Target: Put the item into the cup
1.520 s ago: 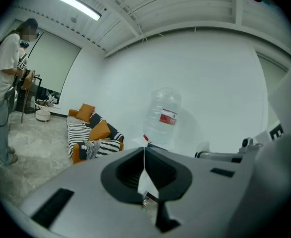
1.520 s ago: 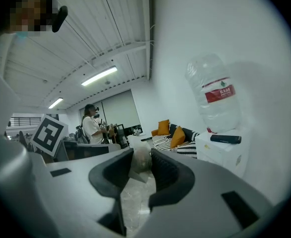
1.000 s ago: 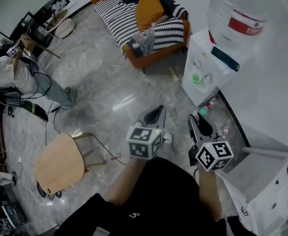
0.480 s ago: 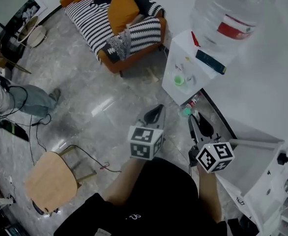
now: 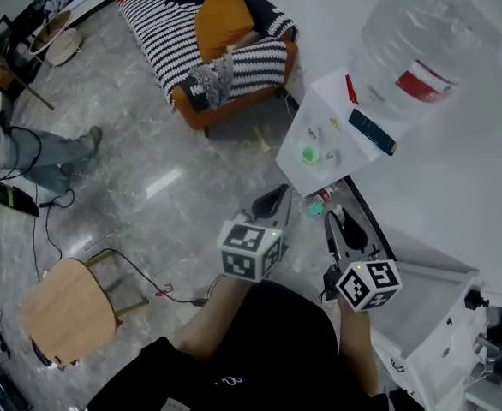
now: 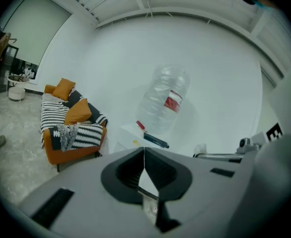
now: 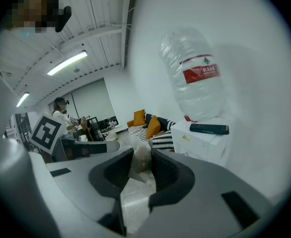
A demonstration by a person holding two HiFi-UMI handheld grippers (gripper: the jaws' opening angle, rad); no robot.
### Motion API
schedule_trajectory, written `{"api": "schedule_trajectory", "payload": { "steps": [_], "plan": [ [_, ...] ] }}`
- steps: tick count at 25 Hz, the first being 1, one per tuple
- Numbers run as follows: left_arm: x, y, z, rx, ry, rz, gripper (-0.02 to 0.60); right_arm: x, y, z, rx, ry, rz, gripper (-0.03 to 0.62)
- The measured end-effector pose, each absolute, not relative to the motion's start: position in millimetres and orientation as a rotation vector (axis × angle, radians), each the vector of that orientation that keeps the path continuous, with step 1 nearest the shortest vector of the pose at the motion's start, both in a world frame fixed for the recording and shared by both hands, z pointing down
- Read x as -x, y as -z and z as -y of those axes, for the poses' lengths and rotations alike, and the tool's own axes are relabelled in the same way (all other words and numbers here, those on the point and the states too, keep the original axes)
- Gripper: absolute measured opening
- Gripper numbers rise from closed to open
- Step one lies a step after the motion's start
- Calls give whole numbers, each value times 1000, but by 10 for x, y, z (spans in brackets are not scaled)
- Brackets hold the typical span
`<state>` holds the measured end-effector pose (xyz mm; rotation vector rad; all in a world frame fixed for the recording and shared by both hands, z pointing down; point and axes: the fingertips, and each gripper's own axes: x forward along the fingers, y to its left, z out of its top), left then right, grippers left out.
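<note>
My right gripper (image 5: 338, 217) is shut on a small pale crumpled packet (image 7: 138, 160), pinched between its jaws (image 7: 141, 155). My left gripper (image 5: 275, 197) is beside it, shut with the tips touching and nothing in them (image 6: 144, 151). Both point toward a white water dispenser (image 5: 324, 118) that carries a big clear bottle (image 5: 418, 50). A small green cup (image 5: 309, 155) stands on the dispenser's front ledge, ahead of both grippers and apart from them. In the right gripper view a dark flat box (image 7: 208, 129) lies on the dispenser's top.
A striped sofa (image 5: 201, 37) with orange cushions stands at the back. A wooden stool (image 5: 67, 305) and a floor cable (image 5: 161, 285) are at the left. A seated person (image 5: 11, 148) is at the far left. A white cabinet (image 5: 435, 315) is at my right. Small bottles (image 5: 321, 197) stand at the dispenser's foot.
Both grippers have swung across the room with the person, and the dispenser now lies closer ahead of them. The jaws stand as before, the packet still in the right one.
</note>
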<state>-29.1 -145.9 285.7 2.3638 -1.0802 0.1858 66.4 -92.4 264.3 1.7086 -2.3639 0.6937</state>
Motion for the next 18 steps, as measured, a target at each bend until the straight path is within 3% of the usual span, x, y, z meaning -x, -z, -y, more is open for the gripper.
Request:
{"api": "schedule_trajectory", "payload": {
  "steps": [18],
  "plan": [
    [189, -3139, 1414, -2278, -210, 1007, 14, -595, -2850, 872, -1607, -724, 2318, 107]
  ]
}}
